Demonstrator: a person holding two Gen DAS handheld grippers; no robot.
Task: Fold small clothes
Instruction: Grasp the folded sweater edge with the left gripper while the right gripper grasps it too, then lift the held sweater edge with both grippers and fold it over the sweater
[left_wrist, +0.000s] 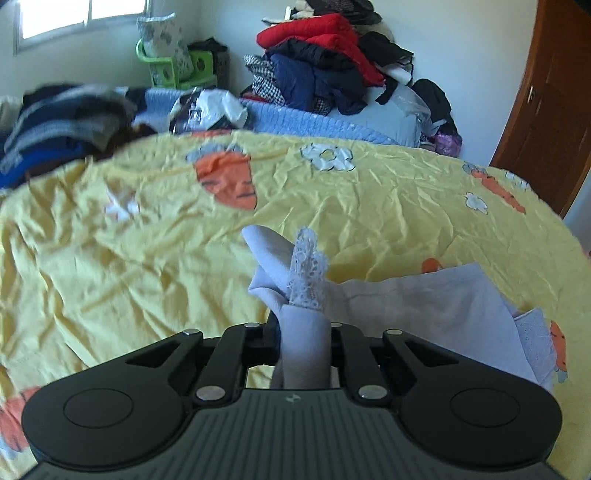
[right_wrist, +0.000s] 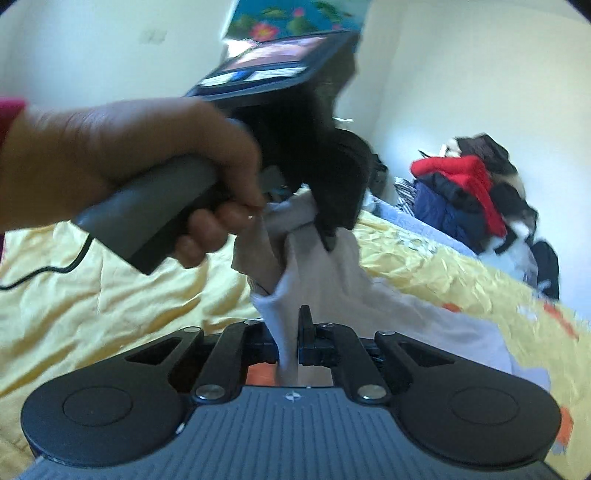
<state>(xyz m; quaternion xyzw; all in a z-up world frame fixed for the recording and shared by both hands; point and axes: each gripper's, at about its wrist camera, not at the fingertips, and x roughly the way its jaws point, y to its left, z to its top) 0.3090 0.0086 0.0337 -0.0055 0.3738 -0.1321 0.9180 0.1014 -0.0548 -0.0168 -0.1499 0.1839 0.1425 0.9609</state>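
Observation:
A small pale lilac garment (left_wrist: 424, 306) with a lace trim (left_wrist: 308, 269) hangs above the yellow carrot-print bedsheet (left_wrist: 147, 240). My left gripper (left_wrist: 301, 325) is shut on a bunched edge of it, and the cloth sticks up between the fingers. In the right wrist view my right gripper (right_wrist: 290, 332) is shut on another part of the same garment (right_wrist: 332, 277). The left gripper (right_wrist: 332, 229) shows there just ahead, held by a hand (right_wrist: 129, 166), pinching the cloth close above mine.
A pile of red, navy and black clothes (left_wrist: 332, 62) lies at the far side of the bed. Folded dark clothes (left_wrist: 62, 122) lie at the far left. A blue blanket (left_wrist: 314, 122) and a brown door (left_wrist: 546, 110) lie beyond. A black cable (right_wrist: 44, 269) trails on the sheet.

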